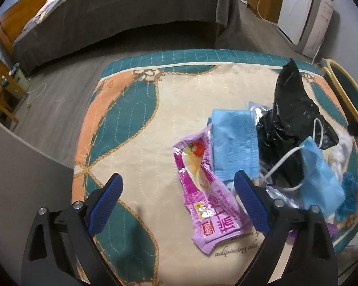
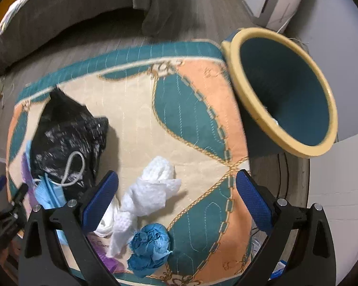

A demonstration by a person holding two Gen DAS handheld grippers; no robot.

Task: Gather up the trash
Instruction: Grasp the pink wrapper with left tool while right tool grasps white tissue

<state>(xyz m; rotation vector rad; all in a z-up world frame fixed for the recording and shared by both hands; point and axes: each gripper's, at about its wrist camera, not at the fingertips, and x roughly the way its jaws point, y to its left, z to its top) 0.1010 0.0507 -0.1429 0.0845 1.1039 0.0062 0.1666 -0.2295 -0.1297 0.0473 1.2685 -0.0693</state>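
Trash lies on a patterned quilted mat (image 1: 140,124). In the left wrist view a purple snack wrapper (image 1: 202,190) lies between the fingers of my open left gripper (image 1: 179,186). Beside it are a blue face mask (image 1: 234,145), a black plastic bag (image 1: 296,116) and a second blue mask (image 1: 319,181). In the right wrist view my right gripper (image 2: 177,186) is open and empty above crumpled white tissue (image 2: 150,193) and a crumpled blue glove (image 2: 150,245). The black bag (image 2: 66,128) lies left. A teal bin with a yellow rim (image 2: 281,93) stands at the mat's right edge.
The bin's rim (image 1: 346,90) shows at the right in the left wrist view. A grey-covered bed (image 1: 107,12) stands beyond the mat. A white appliance (image 1: 303,12) stands at the far right, wooden furniture (image 1: 2,90) at the left. The left gripper (image 2: 9,205) shows at the right wrist view's left edge.
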